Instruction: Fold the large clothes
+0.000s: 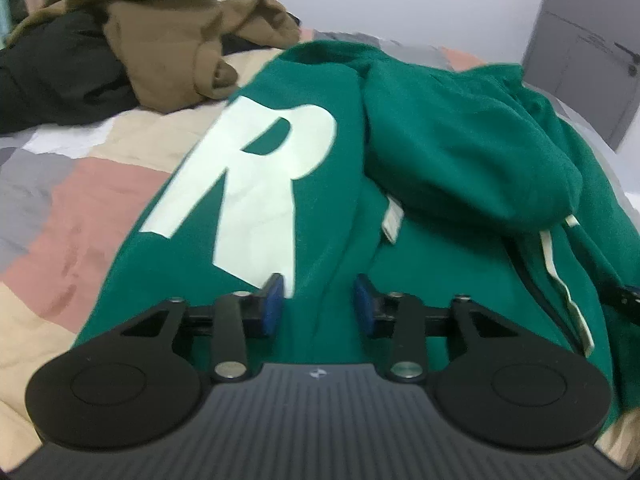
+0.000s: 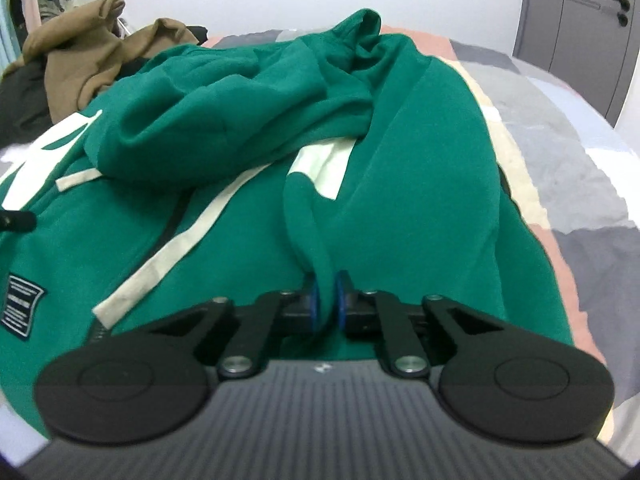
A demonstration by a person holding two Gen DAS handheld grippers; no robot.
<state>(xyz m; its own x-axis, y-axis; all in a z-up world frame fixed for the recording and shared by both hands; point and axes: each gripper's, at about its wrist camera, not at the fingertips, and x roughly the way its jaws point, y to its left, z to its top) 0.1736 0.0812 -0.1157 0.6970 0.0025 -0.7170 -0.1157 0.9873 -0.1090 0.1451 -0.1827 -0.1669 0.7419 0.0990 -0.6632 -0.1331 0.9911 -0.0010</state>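
the green hoodie [image 1: 340,216] is lying spread on the patchwork bed [image 1: 60,208]. the left gripper [image 1: 319,302] is hovering over its hem, blue pads apart. the right gripper [image 2: 325,304] is pinching a fabric ridge, clamped tight.

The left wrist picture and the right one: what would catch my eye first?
A big green fleece hoodie spread over a patchwork quilt fills both views, with a large white letter R on its left side. The right gripper is shut on a raised fold of the fabric, while the left gripper has a gap between its blue pads. A brown garment lies heaped behind.
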